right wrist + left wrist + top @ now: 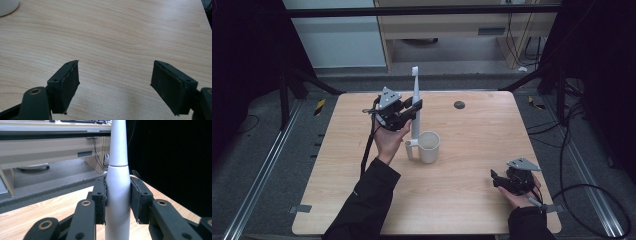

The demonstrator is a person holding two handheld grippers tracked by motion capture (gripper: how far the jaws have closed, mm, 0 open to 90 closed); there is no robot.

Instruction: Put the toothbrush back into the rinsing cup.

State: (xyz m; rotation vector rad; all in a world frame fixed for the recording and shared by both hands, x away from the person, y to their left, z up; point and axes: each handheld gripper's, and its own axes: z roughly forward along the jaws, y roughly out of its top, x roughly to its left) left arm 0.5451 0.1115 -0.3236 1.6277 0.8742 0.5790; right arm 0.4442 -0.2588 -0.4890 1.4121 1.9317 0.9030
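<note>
Left of centre in the high view, the left tongs (413, 109) are clamped on a white electric toothbrush (415, 102). The left gripper view shows this close up: the two black pads (100, 200) press both sides of the toothbrush (118, 195) body, just below the seam where the narrower neck begins. The toothbrush stands upright, its brush head at the top reaching past the far edge of the desk (472, 130) in the picture, its lower end in a small ring holder on the left side of a white cup (429, 146). The cup stands near the middle of the desk, just right of the person's left hand (388, 140).

At the lower right of the high view, the right tongs (496, 179) are held low over the desk in the right hand (519, 192), well apart from the cup. In the right gripper view their jaws stand wide apart with bare wood (120, 37) between them, and the cup's rounded edge (7, 6) shows at the upper left corner.

A small dark round disc (459, 105) sits in the desk near its far edge.
</note>
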